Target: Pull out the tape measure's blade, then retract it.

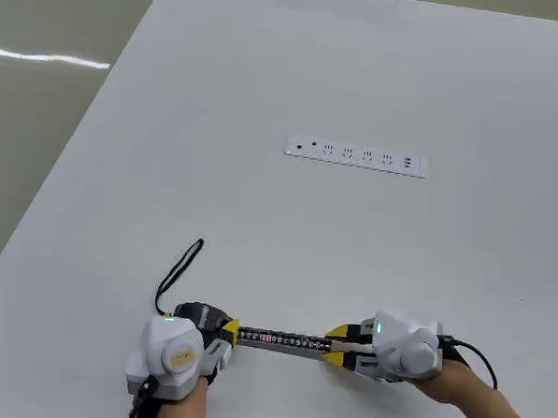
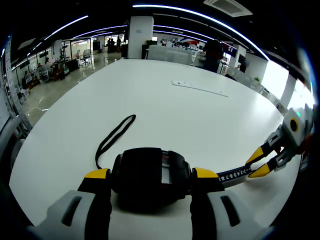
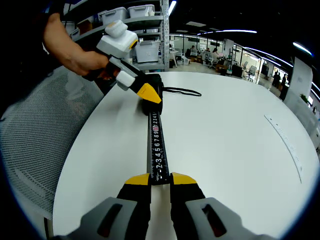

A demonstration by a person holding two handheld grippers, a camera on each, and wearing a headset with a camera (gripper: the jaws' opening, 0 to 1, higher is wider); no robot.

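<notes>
Tape measure (image 1: 201, 315) sits near my edge of the white table (image 1: 361, 73), my left gripper (image 2: 151, 174) clamped on its black case. Its blade (image 3: 156, 145) lies flat across to my right gripper (image 3: 160, 178), jaws pinched on the tip. A power strip (image 1: 357, 156) lies well beyond.

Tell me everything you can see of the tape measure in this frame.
The tape measure has a black, boxy case with a black wrist strap lying looped on the white table. The left gripper clamps the case from both sides with its yellow-tipped jaws. Its blade, dark with pale numerals and red marks, is drawn partly out and runs straight, low over the table, to the right gripper, whose jaws pinch its end.
</notes>
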